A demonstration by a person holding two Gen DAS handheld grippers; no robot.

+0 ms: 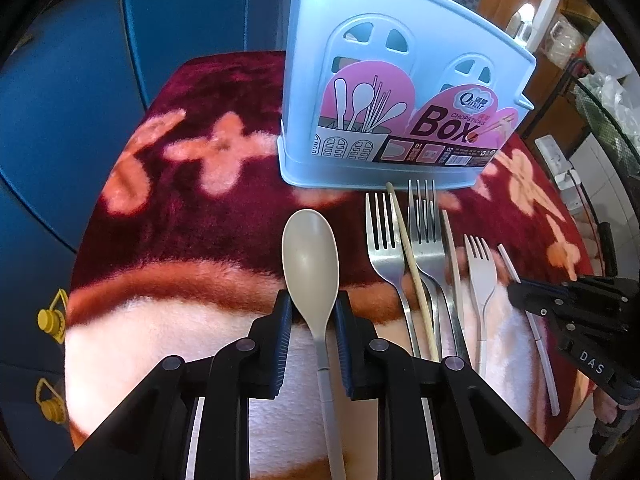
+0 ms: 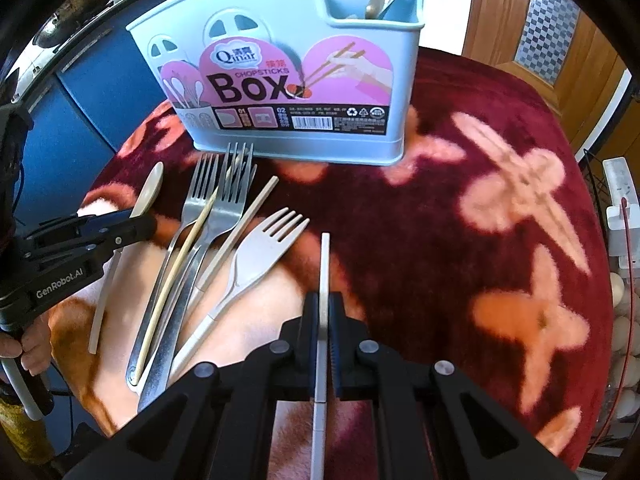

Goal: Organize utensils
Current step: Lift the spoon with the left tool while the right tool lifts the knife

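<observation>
A light blue chopsticks box [image 1: 384, 92] stands at the back of the table; it also shows in the right wrist view [image 2: 288, 80] with a few utensils in its right compartment. My left gripper [image 1: 311, 308] straddles the neck of a beige spoon [image 1: 310, 252] lying on the cloth, jaws close to it but with small gaps. My right gripper [image 2: 323, 312] is shut on a white chopstick [image 2: 324, 264]. Between them lie two steel forks [image 2: 208, 208], a wooden chopstick [image 2: 180, 256], a beige chopstick [image 2: 240, 228] and a white plastic fork [image 2: 260, 248].
The table wears a dark red plush cloth with pink flowers [image 2: 480, 220]. Blue cabinets [image 1: 80, 80] stand behind on the left, a wooden door [image 2: 560, 40] on the right. A rack with eggs [image 2: 624, 320] stands at the table's right edge.
</observation>
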